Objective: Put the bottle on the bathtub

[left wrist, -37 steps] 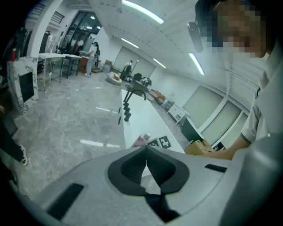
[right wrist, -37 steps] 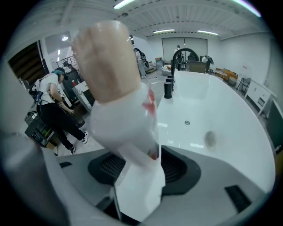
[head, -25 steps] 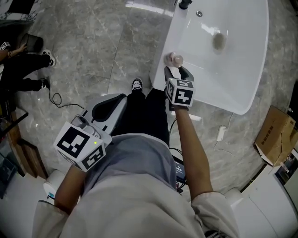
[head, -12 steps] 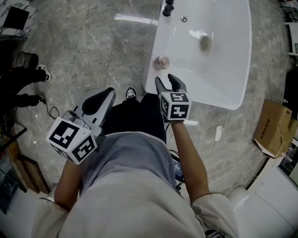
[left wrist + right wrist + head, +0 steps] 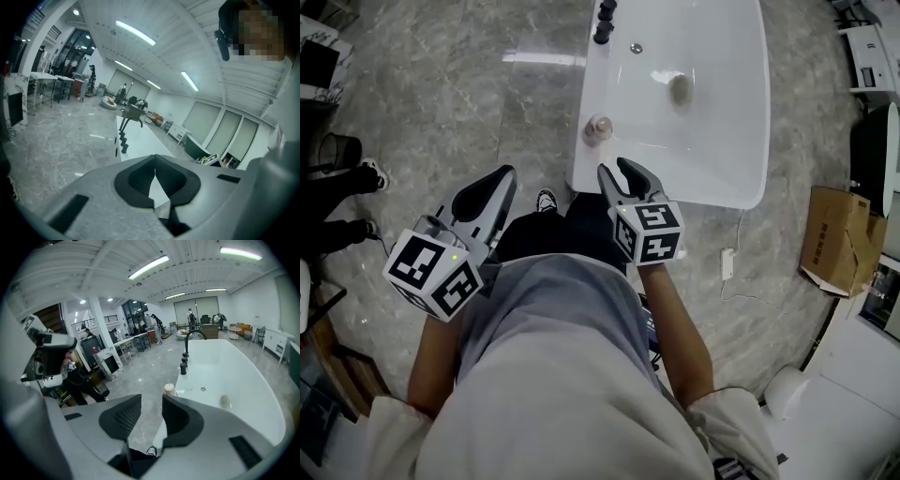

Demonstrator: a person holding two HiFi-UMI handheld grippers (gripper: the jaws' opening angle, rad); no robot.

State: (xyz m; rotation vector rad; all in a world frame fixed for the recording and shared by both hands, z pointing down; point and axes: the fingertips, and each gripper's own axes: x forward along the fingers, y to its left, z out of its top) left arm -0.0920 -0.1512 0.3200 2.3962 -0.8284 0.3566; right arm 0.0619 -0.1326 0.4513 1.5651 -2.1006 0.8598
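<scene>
A small pinkish bottle (image 5: 598, 129) stands upright on the near left rim of the white bathtub (image 5: 741, 141); the right gripper view shows this bottle (image 5: 169, 389) just beyond the jaws. My right gripper (image 5: 617, 171) hangs short of the bottle, apart from it. Its jaws have just been closing, and they are open with nothing between them (image 5: 151, 401). My left gripper (image 5: 500, 176) is held over the floor left of the tub. It is shut, its fingertips meeting (image 5: 154, 159), and it holds nothing.
A black faucet (image 5: 605, 21) with knobs stands at the tub's far left rim. A cardboard box (image 5: 834, 239) lies on the grey stone floor to the right, and a white cable block (image 5: 727, 264) lies near the tub's foot. Someone's shoes (image 5: 370, 173) are at far left.
The right gripper has drawn back from the bottle, which stays on the rim, and its jaws have narrowed. Both grippers have risen toward the camera.
</scene>
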